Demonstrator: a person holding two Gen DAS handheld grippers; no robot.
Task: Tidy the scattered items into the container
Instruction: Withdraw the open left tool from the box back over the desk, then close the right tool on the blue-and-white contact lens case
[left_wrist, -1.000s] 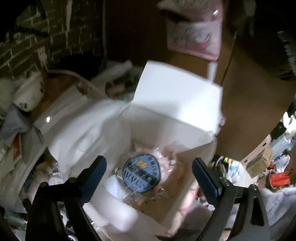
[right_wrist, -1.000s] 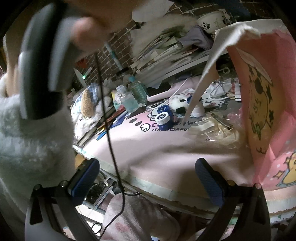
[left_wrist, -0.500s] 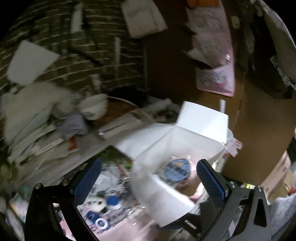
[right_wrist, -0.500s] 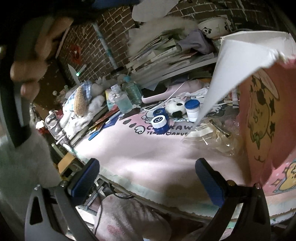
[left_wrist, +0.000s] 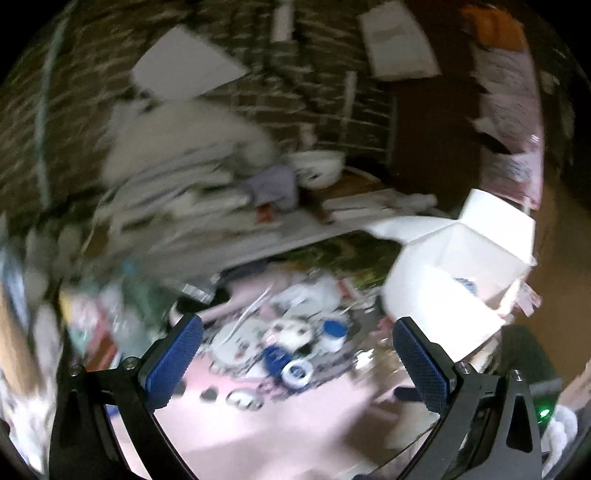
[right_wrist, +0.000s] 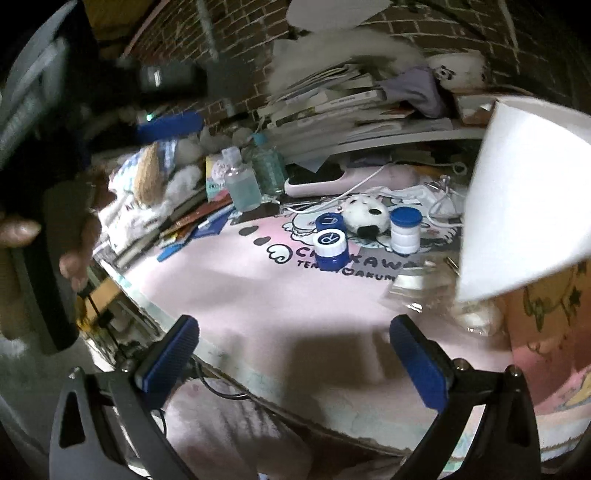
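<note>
A pink mat (right_wrist: 258, 291) with cartoon prints covers the tabletop (right_wrist: 236, 363), and a brick wall (right_wrist: 436, 22) stands behind it. Stacked books and papers (right_wrist: 343, 107) are piled along the back edge, with two clear bottles (right_wrist: 242, 184) beside a fluffy heap at the left. The left wrist view is heavily blurred.

The scattered items sit together near the middle of the mat: a blue-and-white lens case (right_wrist: 330, 245), a small blue-capped jar (right_wrist: 405, 229) and a round white panda toy (right_wrist: 365, 214) between them. A clear crumpled wrapper (right_wrist: 424, 288) lies near the box. The container, a white cardboard box (right_wrist: 524, 206) with pink printed sides and raised flaps, stands at the right edge of the mat.

The right tongs (right_wrist: 295, 354) hover low over bare mat, fingers wide apart and empty, with the items well ahead and the box to their right. The left tongs (left_wrist: 295, 365) are also spread wide and empty, above the same items, the box (left_wrist: 461, 280) to their right.
</note>
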